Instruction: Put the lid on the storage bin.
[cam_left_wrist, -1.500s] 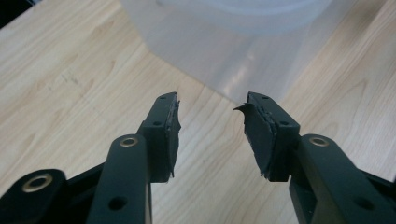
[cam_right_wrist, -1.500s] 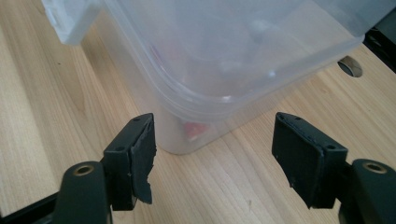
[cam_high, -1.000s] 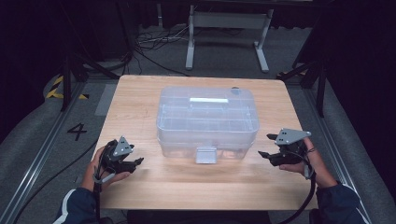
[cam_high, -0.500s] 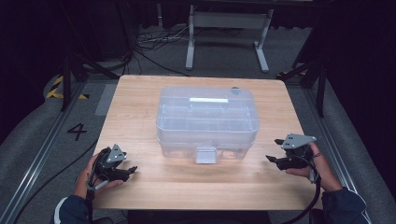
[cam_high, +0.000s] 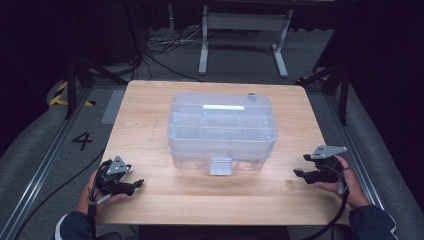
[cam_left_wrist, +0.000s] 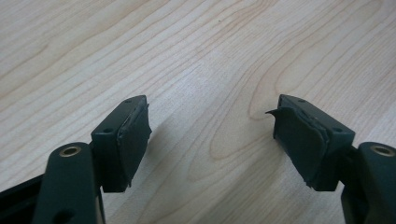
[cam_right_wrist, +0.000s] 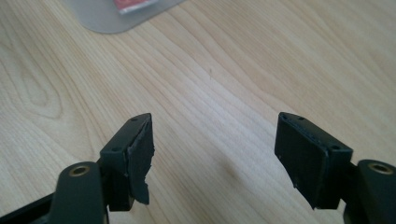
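A clear plastic box (cam_high: 222, 127) with its lid down and a grey front latch (cam_high: 221, 166) stands in the middle of the wooden table (cam_high: 210, 200). My left gripper (cam_high: 135, 184) rests low near the table's front left corner, pointing right. Its jaws have just been opening and stand apart over bare wood with nothing between them (cam_left_wrist: 212, 109). My right gripper (cam_high: 300, 167) is at the front right, pointing left toward the box, open and holding nothing (cam_right_wrist: 215, 123). A corner of the box (cam_right_wrist: 116, 14) lies ahead of it.
The table is ringed by dark floor with cables and a metal stand (cam_high: 242, 30) behind it. Bare wood stretches along the front edge between my two hands and on both sides of the box.
Both hands have drawn back from the box toward the front edge and sunk lower. The right one has also drifted outward to the right. The left jaws stand wider.
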